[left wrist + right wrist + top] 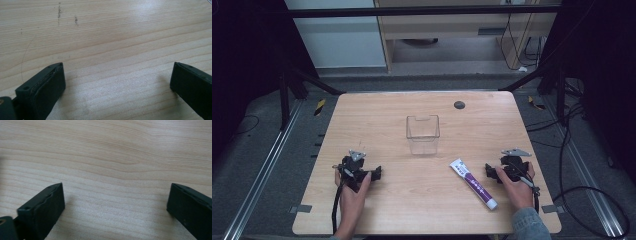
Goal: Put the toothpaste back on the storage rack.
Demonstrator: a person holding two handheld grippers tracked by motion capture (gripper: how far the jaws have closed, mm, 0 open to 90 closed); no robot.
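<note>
A white and purple tube (473,183) lies flat on the wooden table (422,210), slanting toward the front right. Behind it, near the table's middle, stands a clear plastic container (423,134) with nothing visible inside. My left gripper (358,165) rests on the table at the left, held by a hand, well apart from both. My right gripper (508,167) rests at the right, just right of the tube. In the left gripper view the gripper (117,77) is open over bare wood. The right gripper (116,197) is likewise open over bare wood in its own view.
A small dark round disc (459,104) sits near the table's back edge. Black frame bars (412,11) and cables (572,150) surround the table, with a grey floor below. Bare wood lies between the grippers at the front.
</note>
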